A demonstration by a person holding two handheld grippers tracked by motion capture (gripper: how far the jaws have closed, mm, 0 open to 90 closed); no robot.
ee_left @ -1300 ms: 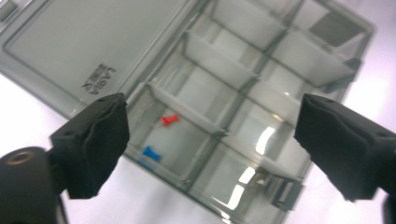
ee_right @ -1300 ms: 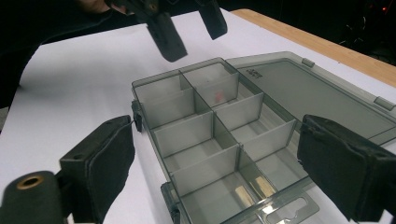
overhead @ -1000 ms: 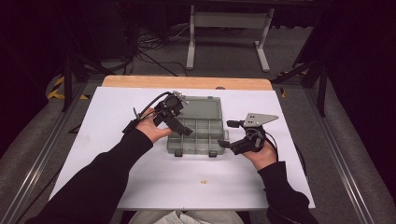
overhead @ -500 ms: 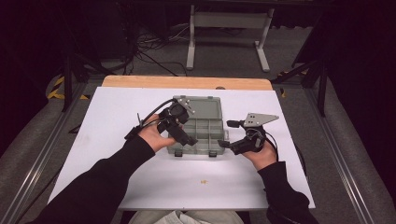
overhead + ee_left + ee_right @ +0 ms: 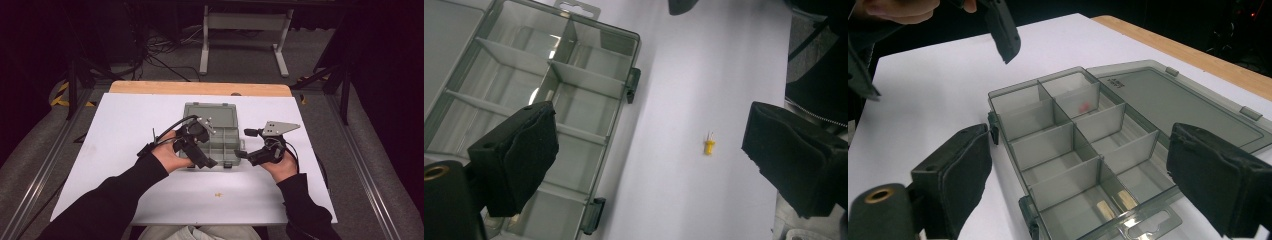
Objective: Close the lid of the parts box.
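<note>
Sleeves of dark cloth come in from the near edge of the white table [image 5: 125, 130], each arm ending in a hand with a black two-jaw gripper. Closest to the person, a small yellow pin [image 5: 218, 194] lies alone on the bare table top, well apart from everything else; in the left gripper view the same pin [image 5: 709, 146] shows between the two black jaws, lying flat on the white surface and touched by neither. Beyond it, the left gripper [image 5: 197, 150] hovers over the near left corner of an open grey plastic box [image 5: 220, 145], its jaws spread wide with nothing gripped, though they have just been closing a little. The right gripper [image 5: 245, 154] sits just beside the box's near right corner, its jaws also wide and not gripping anything; in the right gripper view they stand either side of the box's near end. The box [image 5: 1068, 140] is split by thin walls into small compartments, and one far compartment holds a small red thing [image 5: 1083, 106]. Its lid [image 5: 212, 114] lies folded back flat on the table. Farthest away runs the table's wooden edge [image 5: 200, 88].
</note>
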